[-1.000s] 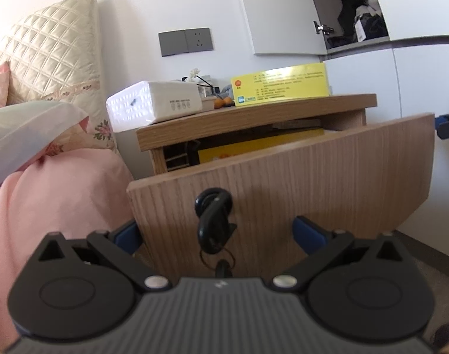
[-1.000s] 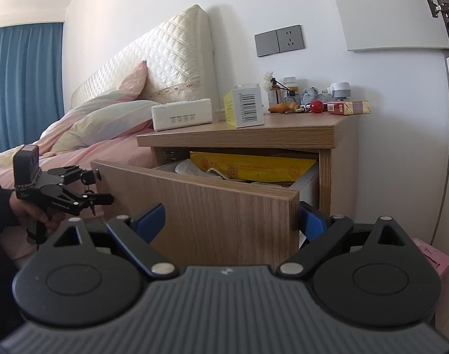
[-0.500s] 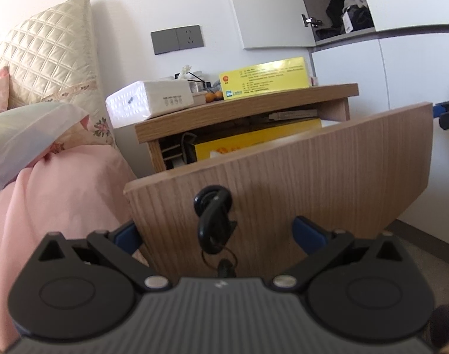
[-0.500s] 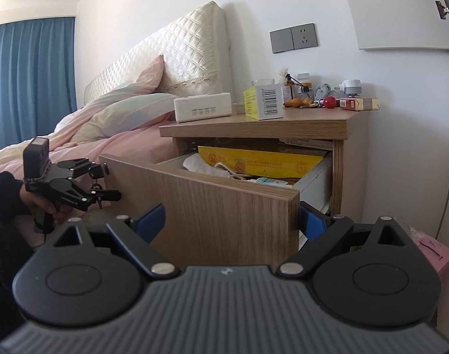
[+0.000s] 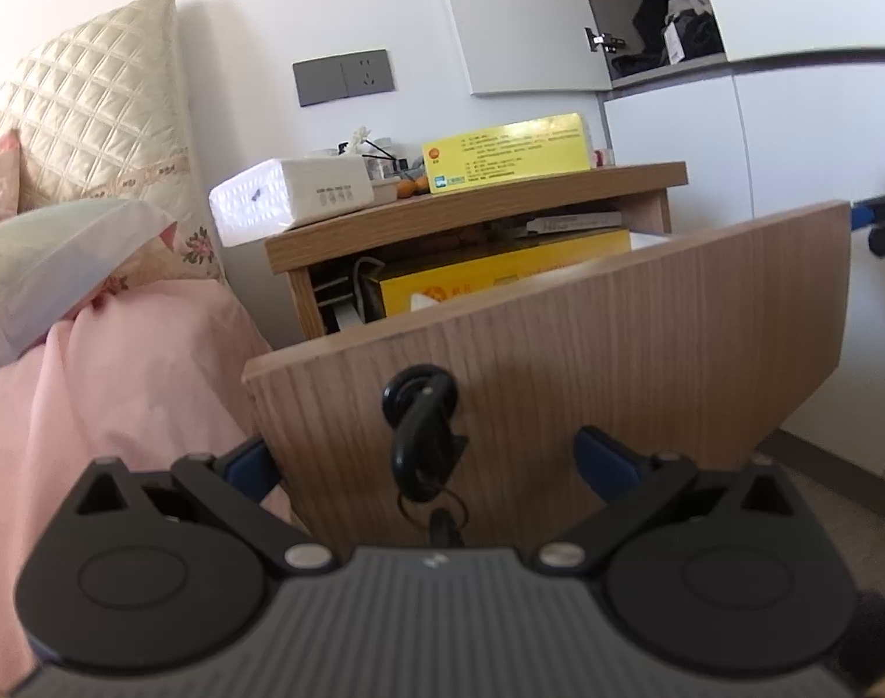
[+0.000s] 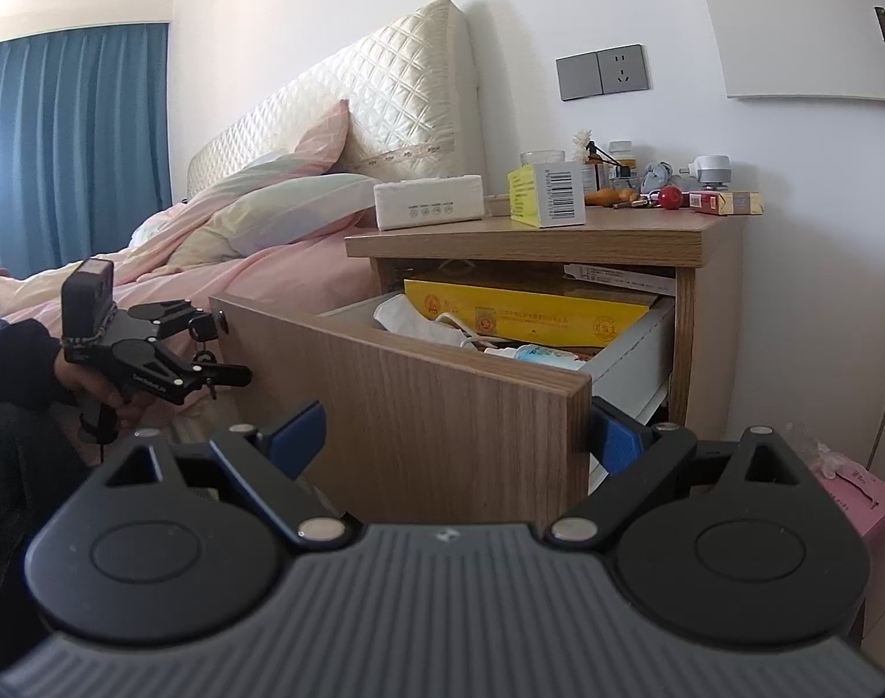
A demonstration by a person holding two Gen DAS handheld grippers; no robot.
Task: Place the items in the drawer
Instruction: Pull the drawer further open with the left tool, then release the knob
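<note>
1. The wood-grain drawer point(image 6: 442, 390) of the oak bedside cabinet point(image 6: 558, 238) stands pulled out, showing a long yellow flat box point(image 6: 529, 308), white crumpled cloth point(image 6: 419, 320) and other small things inside.
2. The left gripper point(image 5: 427, 453) faces the drawer front at its black key and lock point(image 5: 422, 424), fingers spread wide to either side of the key, gripping nothing. The right gripper point(image 6: 454, 424) is likewise spread, its blue pads straddling the drawer front's right corner, not clamped.
3. The yellow barcode carton point(image 6: 550, 195) near the cabinet top's front edge looks light, stiff and smooth-sided; I would pinch it across its narrow faces. The white tissue pack point(image 6: 427, 209) at the left edge is soft and would dent.
4. Compared with a second ago, the drawer is further out and more of its contents show.
</note>
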